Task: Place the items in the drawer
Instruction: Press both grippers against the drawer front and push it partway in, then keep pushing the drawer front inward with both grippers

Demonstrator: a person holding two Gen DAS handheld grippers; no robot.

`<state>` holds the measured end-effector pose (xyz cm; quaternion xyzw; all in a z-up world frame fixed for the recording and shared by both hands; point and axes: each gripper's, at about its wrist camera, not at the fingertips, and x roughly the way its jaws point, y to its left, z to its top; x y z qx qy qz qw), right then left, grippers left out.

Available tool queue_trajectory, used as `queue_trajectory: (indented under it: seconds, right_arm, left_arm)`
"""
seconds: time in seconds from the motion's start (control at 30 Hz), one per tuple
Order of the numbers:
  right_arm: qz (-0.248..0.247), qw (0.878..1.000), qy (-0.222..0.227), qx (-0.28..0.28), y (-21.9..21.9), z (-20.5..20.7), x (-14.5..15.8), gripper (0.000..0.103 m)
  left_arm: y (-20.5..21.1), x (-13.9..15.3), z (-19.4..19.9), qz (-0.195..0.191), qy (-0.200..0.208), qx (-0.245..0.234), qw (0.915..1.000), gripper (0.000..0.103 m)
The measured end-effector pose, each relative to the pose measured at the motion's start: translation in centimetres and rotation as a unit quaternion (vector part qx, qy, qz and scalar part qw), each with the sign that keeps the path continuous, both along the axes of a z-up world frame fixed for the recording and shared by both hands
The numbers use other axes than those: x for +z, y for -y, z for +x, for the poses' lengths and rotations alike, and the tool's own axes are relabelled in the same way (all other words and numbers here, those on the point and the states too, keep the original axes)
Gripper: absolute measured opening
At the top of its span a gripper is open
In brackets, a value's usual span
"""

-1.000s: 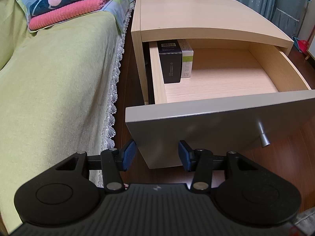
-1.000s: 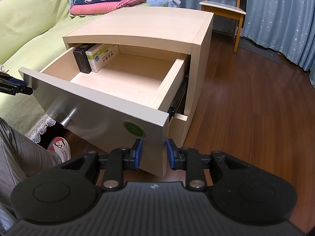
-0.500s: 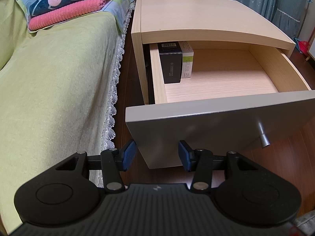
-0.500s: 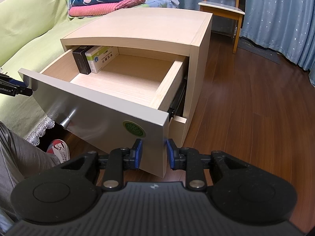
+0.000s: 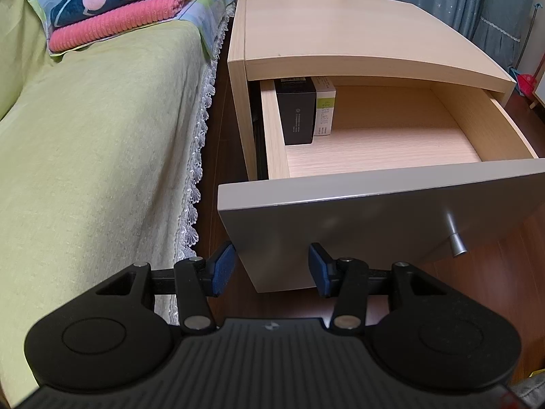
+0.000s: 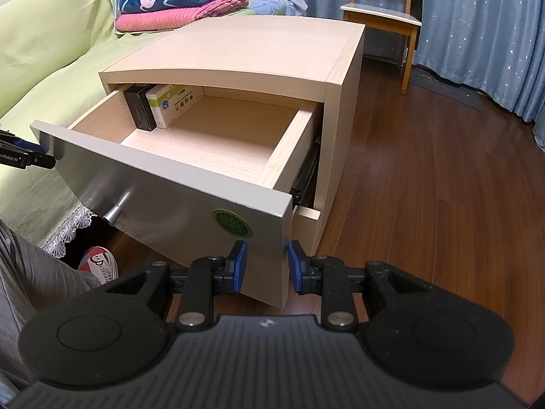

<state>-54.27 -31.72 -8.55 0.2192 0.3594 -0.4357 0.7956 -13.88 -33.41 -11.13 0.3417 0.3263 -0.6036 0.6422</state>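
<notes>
The nightstand [image 5: 340, 34] has its drawer [image 5: 374, 150] pulled out. Inside at the back left stand a black box [image 5: 296, 112] and a white-and-green box [image 5: 325, 110] side by side, also seen as the black box [image 6: 139, 109] and white box [image 6: 175, 104]. My left gripper [image 5: 270, 269] is open just before the left lower corner of the grey drawer front [image 5: 340, 231]. At the right lower corner of the front [image 6: 204, 221], my right gripper [image 6: 266, 267] is open with a narrower gap. Neither holds anything.
A metal knob [image 6: 117, 209] sticks out of the drawer front. A bed with a green cover [image 5: 85, 153] and folded blankets [image 5: 119, 10] lies to the left. A person's grey-trousered leg [image 6: 30, 272] and shoe [image 6: 98, 262] are near. A chair [image 6: 381, 17] and curtains stand behind.
The drawer has slid a little way into the nightstand; the boxes sit further under the top. Both grippers stay at the drawer front, states unchanged.
</notes>
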Motion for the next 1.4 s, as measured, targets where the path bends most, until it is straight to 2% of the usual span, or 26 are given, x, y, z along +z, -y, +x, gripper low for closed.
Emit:
queue_trajectory:
  seconds: [1.4]
  right_arm:
    - [-0.006, 1.000, 0.000, -0.018, 1.7, 0.7, -0.3, 0.024]
  left_arm:
    - [2.8, -0.4, 0.3, -0.005, 0.001, 0.001, 1.0000, 0.052]
